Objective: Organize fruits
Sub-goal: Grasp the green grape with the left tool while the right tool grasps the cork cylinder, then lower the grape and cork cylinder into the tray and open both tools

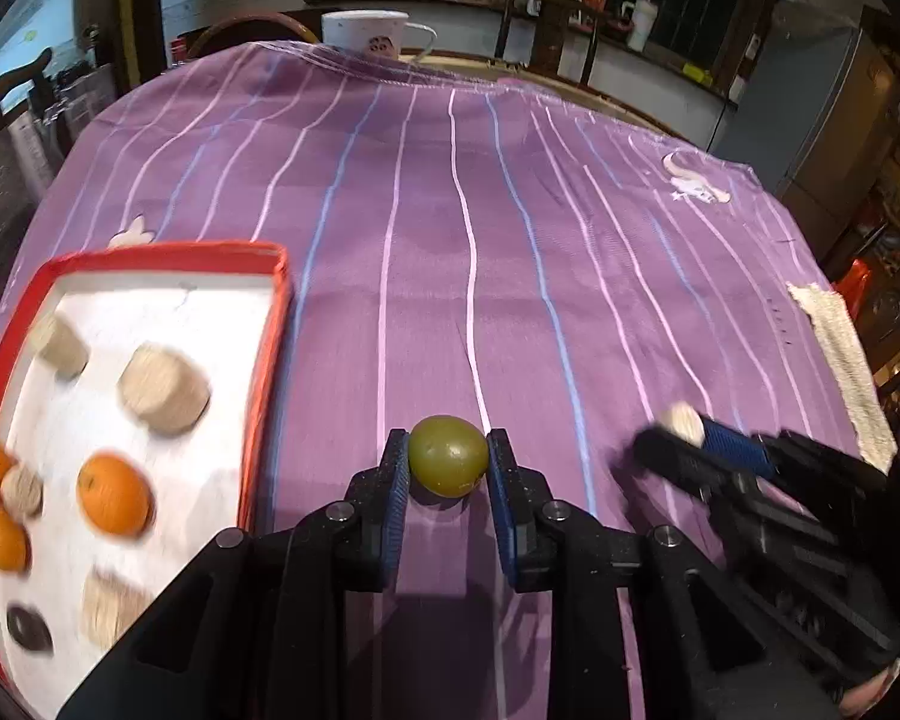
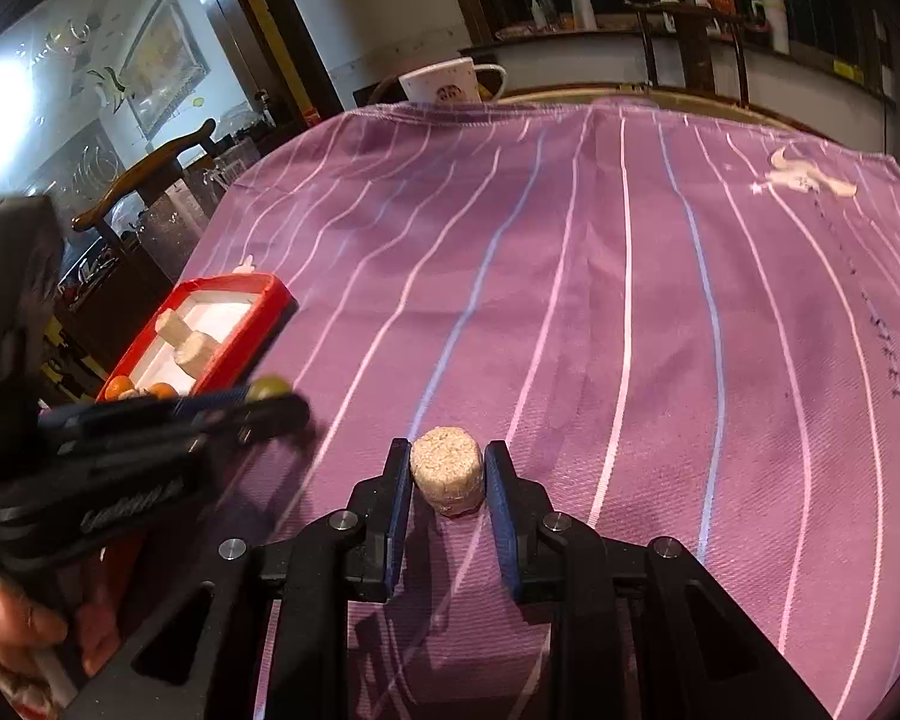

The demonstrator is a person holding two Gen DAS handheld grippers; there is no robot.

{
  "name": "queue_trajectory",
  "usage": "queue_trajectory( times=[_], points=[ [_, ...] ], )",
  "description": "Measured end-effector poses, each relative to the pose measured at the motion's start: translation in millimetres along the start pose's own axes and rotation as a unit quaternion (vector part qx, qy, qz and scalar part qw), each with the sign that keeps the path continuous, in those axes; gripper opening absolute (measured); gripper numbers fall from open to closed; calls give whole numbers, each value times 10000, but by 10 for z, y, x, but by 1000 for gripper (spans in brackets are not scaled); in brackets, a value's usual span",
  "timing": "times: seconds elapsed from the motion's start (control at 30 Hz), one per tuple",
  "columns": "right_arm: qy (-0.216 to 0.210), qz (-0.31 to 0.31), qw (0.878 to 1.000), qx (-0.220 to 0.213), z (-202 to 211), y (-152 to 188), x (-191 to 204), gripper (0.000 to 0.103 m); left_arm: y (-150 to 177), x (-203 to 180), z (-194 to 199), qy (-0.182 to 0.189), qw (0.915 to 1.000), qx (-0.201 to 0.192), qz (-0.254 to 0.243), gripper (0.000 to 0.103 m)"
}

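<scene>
No legible text in either view. Left gripper: pale embossed lettering along black body, blurred, unreadable. White mug beyond far edge of striped purple cloth: small round printed emblem, no words discernible. Cloth near far right corner: white printed figure, no letters. Bottles on background counter: labels too small to read.

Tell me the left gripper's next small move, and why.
Probably carry the green fruit left over the red tray and lower it there. The left gripper is shut on it, and the oranges already lie in that tray.
</scene>
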State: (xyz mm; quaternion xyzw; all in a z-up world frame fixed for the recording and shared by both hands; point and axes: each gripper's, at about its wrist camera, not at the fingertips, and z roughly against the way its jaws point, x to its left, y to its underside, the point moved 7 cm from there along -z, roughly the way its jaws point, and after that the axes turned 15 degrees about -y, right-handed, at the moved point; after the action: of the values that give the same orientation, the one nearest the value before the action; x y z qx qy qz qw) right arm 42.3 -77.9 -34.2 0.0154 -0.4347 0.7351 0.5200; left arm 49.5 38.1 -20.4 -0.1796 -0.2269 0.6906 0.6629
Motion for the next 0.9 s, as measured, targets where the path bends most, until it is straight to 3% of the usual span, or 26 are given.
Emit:
queue_trajectory(
  times=[0.3, 0.6, 0.9],
  points=[
    [-241, 176, 9995, -104, 151, 45, 421, 27, 317, 565, 453, -102, 9977, -308, 590, 25],
    [-775, 498, 9956, 163, -94, 141, 1216, 27, 571, 1669, 683, -825, 9847, -552, 1434, 25],
    [-1329, 570, 9877, 597, -532, 346, 1952, 27, 777, 2250, 733, -1278, 9759, -650, 1644, 25]
  ],
)
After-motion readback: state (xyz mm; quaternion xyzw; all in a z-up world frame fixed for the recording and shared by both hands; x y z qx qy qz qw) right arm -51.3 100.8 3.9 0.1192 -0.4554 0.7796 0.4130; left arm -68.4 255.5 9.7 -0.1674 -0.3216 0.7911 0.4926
